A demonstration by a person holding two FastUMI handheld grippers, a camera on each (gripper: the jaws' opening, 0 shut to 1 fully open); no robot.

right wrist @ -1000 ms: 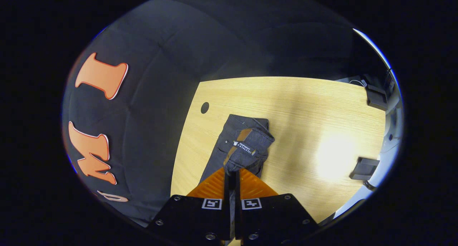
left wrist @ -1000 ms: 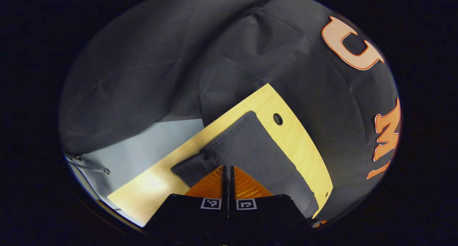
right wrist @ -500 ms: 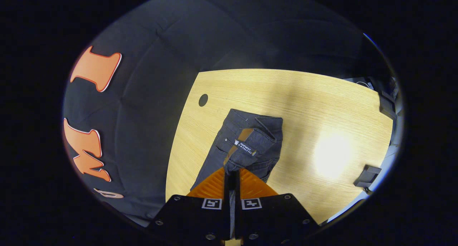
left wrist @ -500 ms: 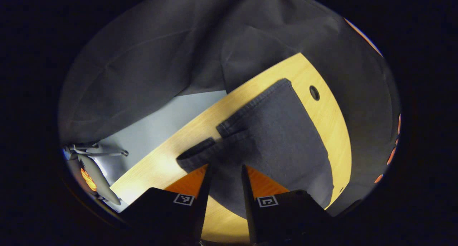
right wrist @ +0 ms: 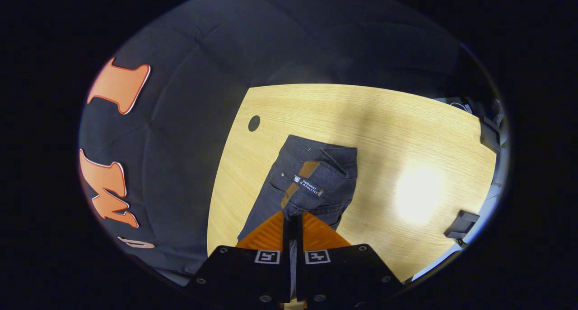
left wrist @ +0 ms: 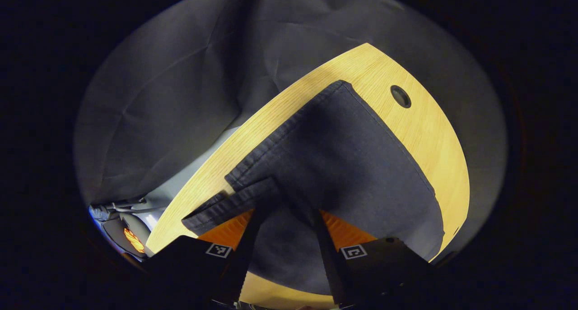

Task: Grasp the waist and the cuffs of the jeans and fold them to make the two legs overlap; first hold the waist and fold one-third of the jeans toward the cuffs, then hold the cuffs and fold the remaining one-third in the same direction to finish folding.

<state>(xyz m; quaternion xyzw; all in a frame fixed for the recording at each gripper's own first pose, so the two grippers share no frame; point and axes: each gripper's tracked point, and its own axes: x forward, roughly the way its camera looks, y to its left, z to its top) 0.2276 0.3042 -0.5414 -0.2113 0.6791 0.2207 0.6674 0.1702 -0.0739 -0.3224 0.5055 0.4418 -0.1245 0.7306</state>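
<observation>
Wooden table, jeans clamped by right gripper (left gripper agape over cuffs)

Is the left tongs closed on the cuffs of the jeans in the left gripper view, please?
No, the left tongs stand open, their fingers spread apart over the jeans, with the cuffs lying loose on the table.

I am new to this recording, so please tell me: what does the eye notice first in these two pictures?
First, the dark jeans lying on the pale wooden table, with the right tongs shut on the bunched waist near its label. In the left gripper view, the left tongs stand open over the cuff end, which lies flat near the table's edge.
</observation>
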